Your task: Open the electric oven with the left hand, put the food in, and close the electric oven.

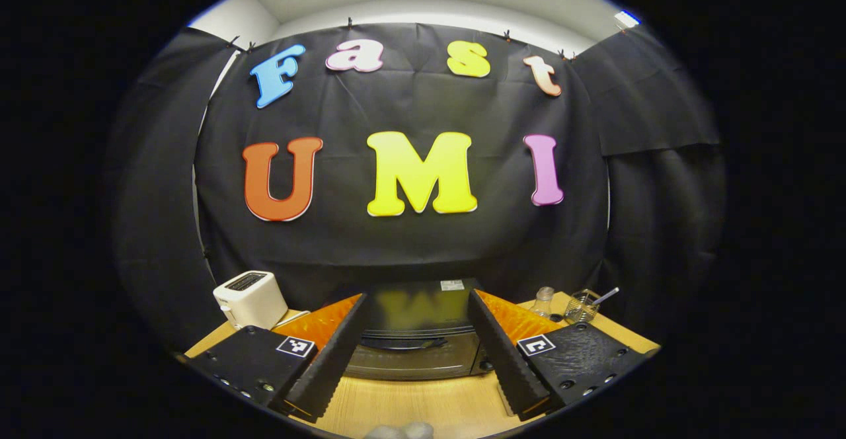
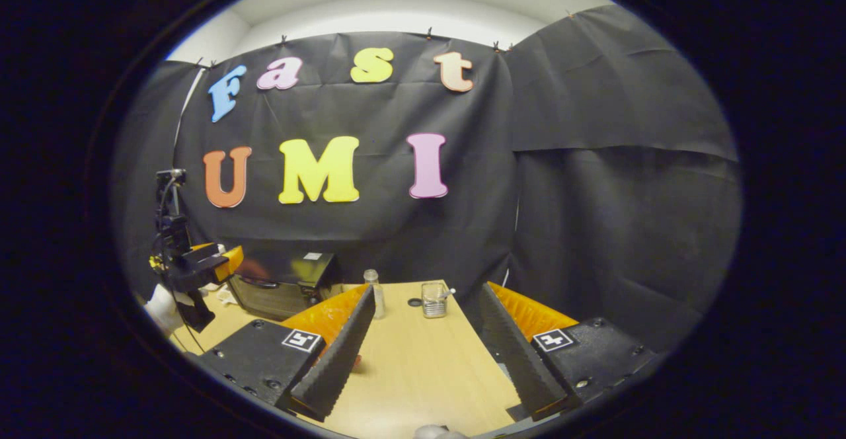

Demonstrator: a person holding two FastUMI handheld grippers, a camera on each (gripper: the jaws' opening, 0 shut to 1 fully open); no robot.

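A: Left tongs (image 1: 416, 359)?
B: Spread wide, holding nothing. The dark boxy electric oven (image 1: 416, 333) with its closed glass door sits straight ahead, framed between the two fingers, not touched.
A: Right tongs (image 2: 423, 353)?
B: Also spread wide, nothing pinched, over bare table.
A: Around them?
B: White toaster (image 1: 250, 299) left of the oven. To the oven's right, a small clear bottle (image 1: 543, 301) and a clear glass with a spoon (image 1: 581, 307). From the right gripper view, the left tongs hang in front of the oven.
A: Surface, room?
B: Pale wooden table (image 2: 423, 373); black cloth wall (image 2: 595, 194) behind and at the side.
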